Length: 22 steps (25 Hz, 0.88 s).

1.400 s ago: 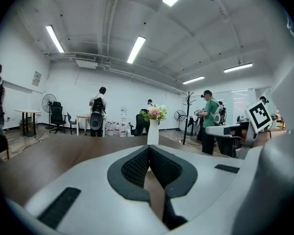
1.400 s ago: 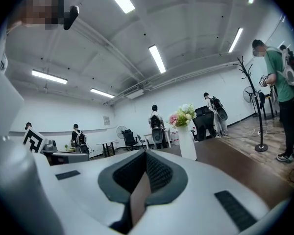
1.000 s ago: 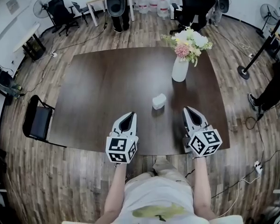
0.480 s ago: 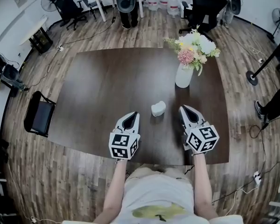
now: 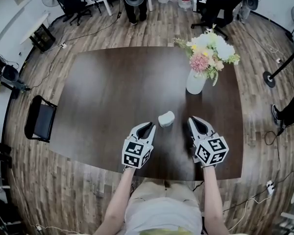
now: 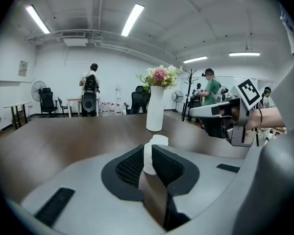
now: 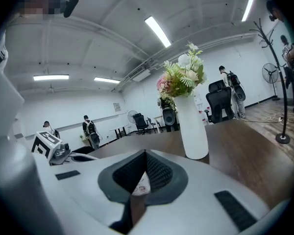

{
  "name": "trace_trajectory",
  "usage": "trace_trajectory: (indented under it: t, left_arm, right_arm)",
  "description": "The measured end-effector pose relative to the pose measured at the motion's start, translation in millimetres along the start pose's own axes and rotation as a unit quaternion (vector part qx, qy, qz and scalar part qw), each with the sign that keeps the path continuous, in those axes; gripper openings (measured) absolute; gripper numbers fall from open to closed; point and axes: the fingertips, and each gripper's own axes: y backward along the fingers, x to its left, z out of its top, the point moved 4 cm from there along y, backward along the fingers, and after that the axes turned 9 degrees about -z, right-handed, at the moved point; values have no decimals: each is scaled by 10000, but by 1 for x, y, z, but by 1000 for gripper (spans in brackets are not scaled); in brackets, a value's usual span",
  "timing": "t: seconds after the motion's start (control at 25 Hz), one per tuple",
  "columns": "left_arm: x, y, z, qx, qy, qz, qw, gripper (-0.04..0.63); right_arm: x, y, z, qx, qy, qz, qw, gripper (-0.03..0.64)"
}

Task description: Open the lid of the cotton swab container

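The small white cotton swab container (image 5: 166,118) lies on the dark table (image 5: 112,87), near its front edge. My left gripper (image 5: 147,126) hovers just left of it and a little nearer me; its jaws are opening to a narrow slit with nothing between them. In the left gripper view the container (image 6: 159,140) shows through that slit, beyond the gripper (image 6: 148,150). My right gripper (image 5: 192,120) hangs just right of the container, shut and empty. In the right gripper view the tips of that gripper (image 7: 146,153) meet.
A white vase of flowers (image 5: 195,82) stands behind the container at the table's right. A black chair (image 5: 39,122) sits off the left edge. Office chairs, water bottles and people (image 6: 90,88) stand at the room's far side.
Both grippers have moved forward and inward, closer to the container on either side. The left jaws have parted slightly.
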Motion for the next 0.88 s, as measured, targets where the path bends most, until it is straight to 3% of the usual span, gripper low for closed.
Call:
trace_trajectory:
  t: [0.08,0.16,0.4,0.64,0.88]
  left_arm:
    - [0,-10,-5,129,-121,-117,9998,117]
    - [0,-19,-10,233,-250,-230,9992,122]
    - [-1,-52,-26,528,-357,-724,9953,261]
    - [1,-79,-30,778,-663,-1034,9894,275]
    - [1,-95,-35,936,-790,-1078,9866,274]
  right_arm:
    - [-3,-3,-4,32,-26,2,10000,20]
    - [-6,-5,-7,47,-57,-12,10000,20]
    - [-14,-9,-18,130,-148,-89,9998,20]
    - [-21,-11,-27,220,-212,-186,9994,20]
    - [-26,-13,-31,254,-270,-283,9989,20]
